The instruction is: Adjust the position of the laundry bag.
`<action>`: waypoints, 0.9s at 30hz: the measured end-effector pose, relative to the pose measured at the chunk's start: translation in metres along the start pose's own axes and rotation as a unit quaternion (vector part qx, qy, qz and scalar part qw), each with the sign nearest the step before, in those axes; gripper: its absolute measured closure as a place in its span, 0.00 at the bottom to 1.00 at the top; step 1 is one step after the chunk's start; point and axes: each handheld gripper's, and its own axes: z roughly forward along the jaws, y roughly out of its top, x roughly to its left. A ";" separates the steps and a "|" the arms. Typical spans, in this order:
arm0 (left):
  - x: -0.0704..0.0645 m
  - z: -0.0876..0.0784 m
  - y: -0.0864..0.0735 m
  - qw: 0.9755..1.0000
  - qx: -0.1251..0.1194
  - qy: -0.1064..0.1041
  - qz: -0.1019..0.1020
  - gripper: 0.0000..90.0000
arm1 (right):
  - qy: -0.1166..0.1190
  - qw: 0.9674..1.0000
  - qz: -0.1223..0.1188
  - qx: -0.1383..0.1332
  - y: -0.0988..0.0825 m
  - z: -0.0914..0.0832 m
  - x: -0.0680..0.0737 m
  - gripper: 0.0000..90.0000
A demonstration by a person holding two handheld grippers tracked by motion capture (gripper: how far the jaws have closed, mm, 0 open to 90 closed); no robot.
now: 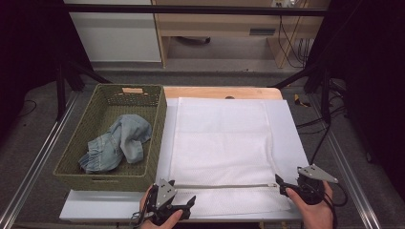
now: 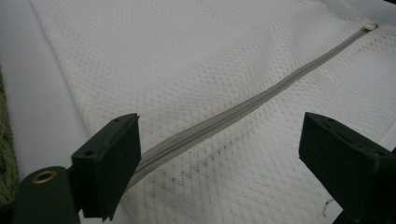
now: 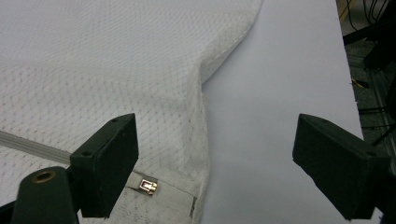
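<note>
At about nine o'clock on the table [image 1: 291, 143], a green woven basket [image 1: 155, 138] holds crumpled light-blue denim clothing [image 1: 119, 143]; black cables [image 1: 291, 43] trail across the floor at one o'clock.

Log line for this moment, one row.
left gripper: open, over zipper | right gripper: open, at zipper pull | mesh bag: flat, zipped | jeans: in basket

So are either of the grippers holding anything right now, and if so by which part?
Nothing is held. The left gripper and the right gripper both stand open over the white mesh bag, near the two ends of its zipper.
</note>
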 end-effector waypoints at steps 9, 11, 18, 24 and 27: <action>0.000 -0.005 0.000 1.000 -0.001 0.015 0.006 0.13 | -0.011 1.000 -0.004 -0.010 0.002 -0.002 0.000 0.18; 0.000 -0.006 0.001 1.000 -0.002 0.017 0.007 0.14 | -0.012 1.000 -0.003 -0.013 0.002 -0.003 0.000 0.18; 0.001 -0.009 0.001 1.000 0.005 0.016 0.003 0.19 | -0.023 0.999 -0.004 -0.022 0.010 0.006 -0.006 0.20; 0.000 -0.009 -0.001 1.000 0.013 0.020 0.005 0.18 | -0.009 1.000 -0.006 -0.025 0.021 0.021 -0.006 0.23; 0.000 -0.012 -0.003 1.000 0.016 0.024 0.004 0.19 | -0.001 1.000 -0.008 -0.023 0.025 0.026 -0.006 0.28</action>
